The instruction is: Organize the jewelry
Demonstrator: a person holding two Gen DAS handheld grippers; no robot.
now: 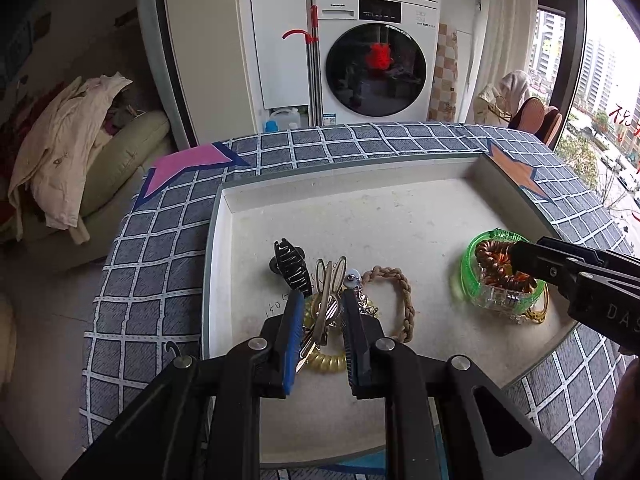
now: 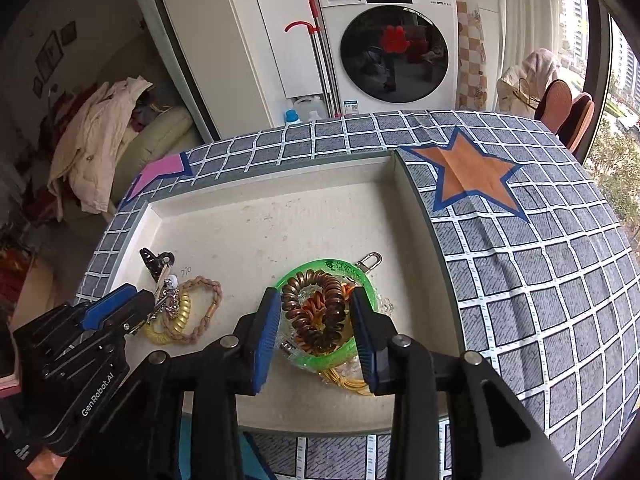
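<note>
left gripper [image 1: 320, 304] with jaws spread over a gold hair clip [image 1: 326, 300] in a pile with a black claw clip [image 1: 292, 266], yellow coil tie [image 1: 324, 360] and braided bracelet [image 1: 400, 300], left of the green bangle [image 1: 468, 264]. right gripper [image 2: 316, 300] spread astride the brown coil tie [image 2: 316, 312] inside the bangle. all lie in the white tray [image 1: 360, 208] on a checked cloth [image 1: 152, 248].

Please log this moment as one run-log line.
left gripper: open over hair-clip pile | right gripper: open astride coil ties | tray
</note>
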